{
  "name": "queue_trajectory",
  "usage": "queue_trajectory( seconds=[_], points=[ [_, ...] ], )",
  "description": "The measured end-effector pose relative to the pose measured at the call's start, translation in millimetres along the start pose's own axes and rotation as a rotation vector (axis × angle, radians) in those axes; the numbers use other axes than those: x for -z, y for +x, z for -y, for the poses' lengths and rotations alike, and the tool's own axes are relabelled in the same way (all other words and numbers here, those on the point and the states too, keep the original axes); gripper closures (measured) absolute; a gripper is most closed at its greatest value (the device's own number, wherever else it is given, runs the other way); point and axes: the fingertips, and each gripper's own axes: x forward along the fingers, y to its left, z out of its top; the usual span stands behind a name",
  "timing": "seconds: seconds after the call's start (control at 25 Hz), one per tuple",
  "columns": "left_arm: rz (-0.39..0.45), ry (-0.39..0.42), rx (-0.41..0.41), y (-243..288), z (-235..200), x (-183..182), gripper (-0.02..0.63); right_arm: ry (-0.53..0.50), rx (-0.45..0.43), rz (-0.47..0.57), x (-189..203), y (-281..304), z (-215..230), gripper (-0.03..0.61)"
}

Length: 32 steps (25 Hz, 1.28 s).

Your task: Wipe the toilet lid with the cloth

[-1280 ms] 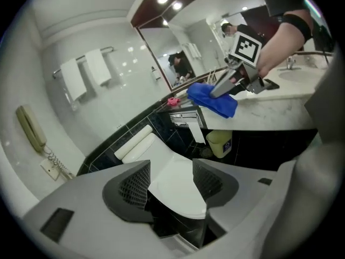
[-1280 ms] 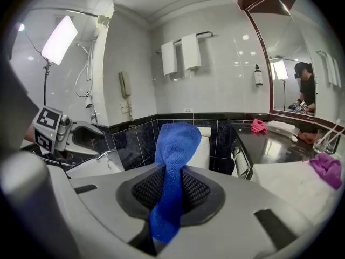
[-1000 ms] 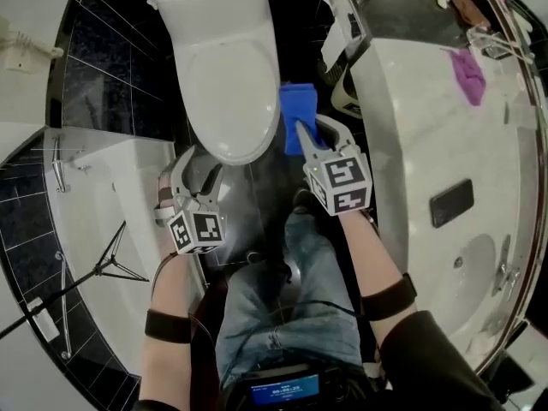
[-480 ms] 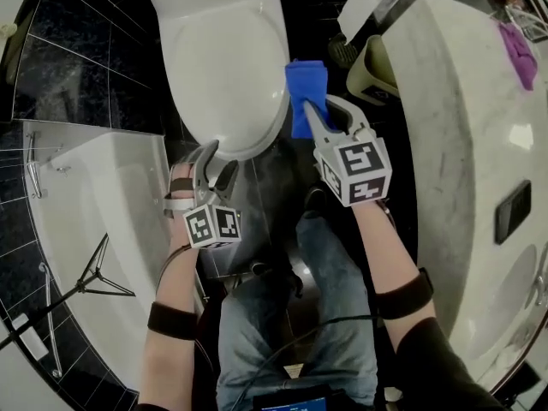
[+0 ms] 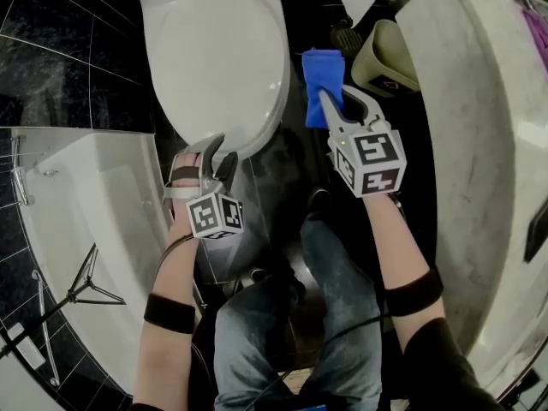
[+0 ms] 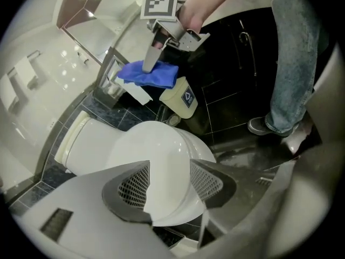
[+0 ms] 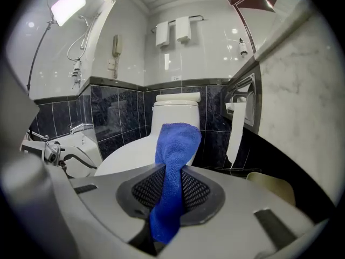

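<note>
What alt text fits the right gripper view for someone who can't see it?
The right gripper is shut on a blue cloth that sticks up between its jaws. Behind it stands a white toilet, lid down, against dark wall tiles; toilet paper hangs at the right.

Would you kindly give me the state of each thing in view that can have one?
toilet lid: closed, down over the bowl.
blue cloth: bunched, pinched in the right hand-held gripper, not on the lid.
right hand-held gripper: shut on the cloth.
left hand-held gripper: open, empty, facing the lid's front.
toilet paper: loose strip hanging down.
</note>
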Motion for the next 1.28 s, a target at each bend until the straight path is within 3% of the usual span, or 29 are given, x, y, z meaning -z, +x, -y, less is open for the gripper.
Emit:
queue_trajectory(
  seconds=[0.48, 0.6, 0.72, 0.96, 1.28],
  points=[
    [-0.014, 0.024, 0.048, 24.4, 13.4, 15.7, 0.409, 0.017, 0.029, -0.001, 20.8, 5.5, 14.7, 0.488],
    [-0.013, 0.022, 0.089, 26.7, 17.0, 16.0, 0.43, 0.019, 0.032, -0.004, 22.1, 6.5, 18.4, 0.488],
    [-0.01, 0.049, 0.116, 26.3, 24.2, 14.7, 0.505, 0.02, 0.038, -0.005, 25.6, 9.0, 21.5, 0.488],
    [-0.016, 0.07, 0.107, 25.8, 25.4, 14.4, 0.522, 0.022, 0.028, -0.017, 31.4, 12.9, 18.6, 0.488],
    [-0.014, 0.022, 0.1, 22.1, 21.5, 10.9, 0.522, 0.021, 0.029, -0.024, 28.3, 14.1, 24.2, 0.488]
  ],
)
